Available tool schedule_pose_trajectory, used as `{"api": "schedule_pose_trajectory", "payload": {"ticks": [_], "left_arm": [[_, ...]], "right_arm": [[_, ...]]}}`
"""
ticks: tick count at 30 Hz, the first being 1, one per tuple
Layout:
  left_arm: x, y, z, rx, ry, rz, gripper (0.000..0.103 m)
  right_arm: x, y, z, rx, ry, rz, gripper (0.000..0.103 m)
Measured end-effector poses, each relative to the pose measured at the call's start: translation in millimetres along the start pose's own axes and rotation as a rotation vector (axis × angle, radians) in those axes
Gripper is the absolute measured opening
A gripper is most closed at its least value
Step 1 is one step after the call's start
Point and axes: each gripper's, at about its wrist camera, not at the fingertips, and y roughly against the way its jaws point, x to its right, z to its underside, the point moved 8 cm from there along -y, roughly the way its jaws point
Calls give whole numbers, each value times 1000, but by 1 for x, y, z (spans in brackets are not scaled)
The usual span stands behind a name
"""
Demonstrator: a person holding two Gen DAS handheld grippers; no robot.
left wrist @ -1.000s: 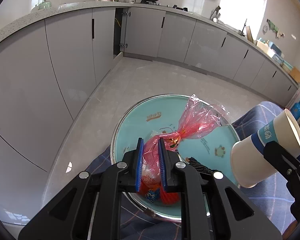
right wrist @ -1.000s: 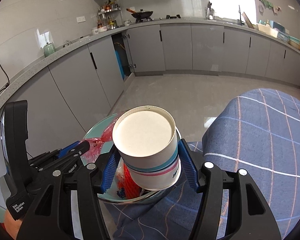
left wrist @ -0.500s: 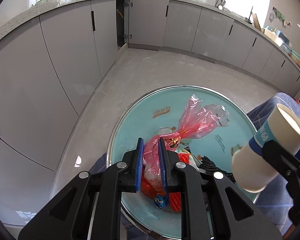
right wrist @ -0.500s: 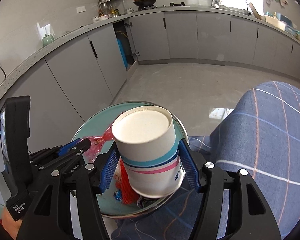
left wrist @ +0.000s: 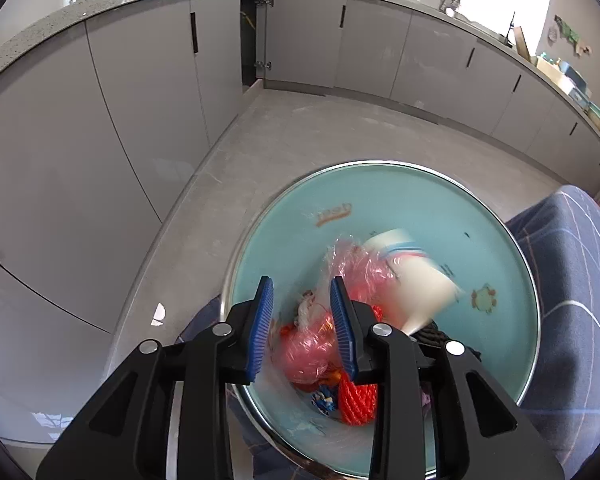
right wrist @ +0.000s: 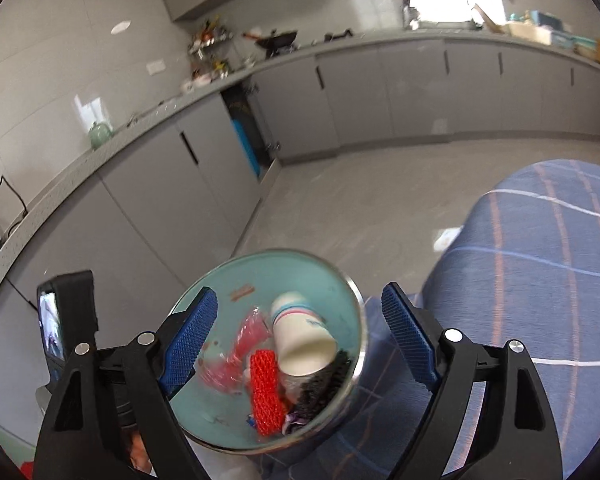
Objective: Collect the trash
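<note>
Trash is gathered in the teal basin (right wrist: pixel 342 280), which rests on the blue checked cloth (right wrist: pixel 540 280) at the near edge of the scene. Nearest, the left gripper (left wrist: pixel 302 322) is seen with its fingers (left wrist: pixel 262 328) just parted; the pink plastic bag (left wrist: pixel 312 354) lies between and below them, and no pad is seen pressing on it, so the bag is judged released into the basin. The right gripper (right wrist: pixel 300 340) is held over the basin with its fingers (right wrist: pixel 408 336) spread wide and nothing between them, its jaws having just been opening. Below it the paper cup (right wrist: pixel 300 340) lies on its side among the other trash, its long axis slanted, with the open mouth turned toward the near right rim and the base toward the far wall. Beside the cup a red foam net (right wrist: pixel 265 390) and a dark mesh piece (right wrist: pixel 320 388) are piled. Both carried items are thus judged delivered. Whether more trash is left to collect cannot be told, since only the basin, the cloth and the kitchen floor (left wrist: pixel 300 140) beyond are shown.
</note>
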Motion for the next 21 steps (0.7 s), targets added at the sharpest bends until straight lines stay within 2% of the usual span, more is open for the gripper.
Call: {"api": "schedule_pose_trajectory", "payload": {"ticks": [1,2,4,6,8,13,15,19,21], "left_arm": [[1,1,1,2,-7,-5,47],[1,2,3,6,-12,-12,64],[8,7,8,9,-36,-10,73],[10,14,12,20,-64,-39,83],[8,22,15,39,-64,-75,87],[6,56,20,104,-84,-95,91],[2,72,21,142,-72,-114,96],[1,101,29,219,-28,-82,97],[0,115,34,262,-31,-94,97]], "right_arm": [[2,7,1,12,2,11,83],[3,9,2,17,3,21,83],[9,19,6,34,-10,50,87],[16,24,8,43,-34,57,90],[20,28,13,34,-58,48,90],[28,40,22,22,-97,47,91],[30,45,27,16,-108,48,91],[30,61,33,50,-119,53,92],[29,71,36,69,-104,54,95]]}}
